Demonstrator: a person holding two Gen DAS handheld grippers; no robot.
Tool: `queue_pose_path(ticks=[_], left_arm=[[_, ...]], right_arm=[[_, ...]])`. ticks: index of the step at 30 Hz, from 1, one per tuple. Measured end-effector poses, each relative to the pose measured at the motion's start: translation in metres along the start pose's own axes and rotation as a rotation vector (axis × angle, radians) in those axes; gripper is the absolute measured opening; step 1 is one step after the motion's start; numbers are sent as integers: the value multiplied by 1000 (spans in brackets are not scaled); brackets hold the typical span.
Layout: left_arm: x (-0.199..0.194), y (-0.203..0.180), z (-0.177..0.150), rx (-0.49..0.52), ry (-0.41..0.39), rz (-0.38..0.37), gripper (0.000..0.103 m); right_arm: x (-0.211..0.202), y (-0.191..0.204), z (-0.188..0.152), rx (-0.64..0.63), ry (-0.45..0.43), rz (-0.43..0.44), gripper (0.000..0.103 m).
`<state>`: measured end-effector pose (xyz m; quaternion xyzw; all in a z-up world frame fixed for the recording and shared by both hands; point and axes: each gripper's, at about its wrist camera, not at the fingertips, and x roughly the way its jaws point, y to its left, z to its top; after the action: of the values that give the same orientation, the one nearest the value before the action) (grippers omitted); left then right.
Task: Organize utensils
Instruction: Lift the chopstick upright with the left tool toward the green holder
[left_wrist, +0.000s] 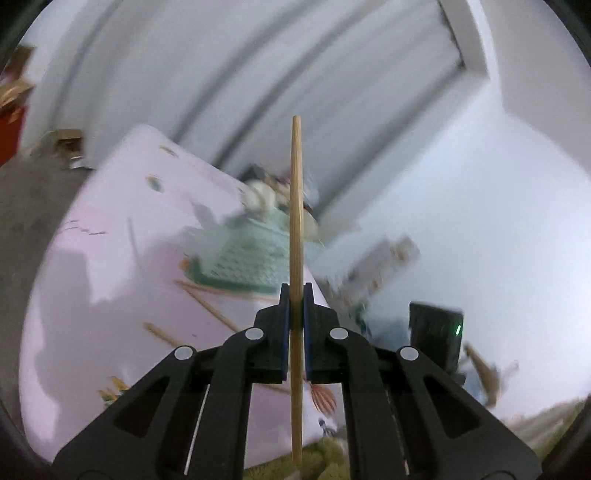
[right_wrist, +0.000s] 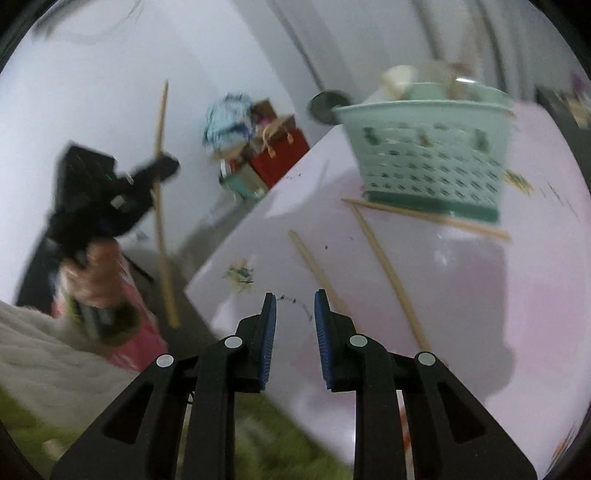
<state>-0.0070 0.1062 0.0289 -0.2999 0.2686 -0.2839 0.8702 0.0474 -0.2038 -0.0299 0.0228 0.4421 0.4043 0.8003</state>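
Gripping one thin wooden chopstick (left_wrist: 296, 236) mid-shaft, the left gripper (left_wrist: 296, 295) should tip it upright into the mint-green perforated plastic basket (right_wrist: 432, 155) near the pale pink table's (right_wrist: 498, 332) far edge; the right gripper (right_wrist: 294, 301) hangs part-open, empty.

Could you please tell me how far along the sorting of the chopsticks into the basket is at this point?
Done: the green basket already holds some items, too blurred to identify. In hand: the left gripper is shut on one wooden chopstick. The right gripper is open and empty. Left: at least three chopsticks lie loose on the table.
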Motion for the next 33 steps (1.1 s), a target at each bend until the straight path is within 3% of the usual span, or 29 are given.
queue_pose_path(ticks=[4, 14, 18, 26, 33], left_arm=[[-13, 7, -5, -13, -66, 69, 5], [-26, 31, -9, -51, -105, 162, 5], [-20, 36, -5, -44, -118, 179, 5], [-4, 37, 10, -16, -144, 181, 5], [-5, 15, 28, 46, -201, 144, 5]], right_arm=[[52, 18, 24, -131, 74, -32, 22], [145, 35, 50, -331, 237, -89, 21], [164, 34, 46, -358, 285, -134, 10], [157, 21, 48, -300, 224, -121, 1], [102, 18, 56, -224, 63, -100, 1]])
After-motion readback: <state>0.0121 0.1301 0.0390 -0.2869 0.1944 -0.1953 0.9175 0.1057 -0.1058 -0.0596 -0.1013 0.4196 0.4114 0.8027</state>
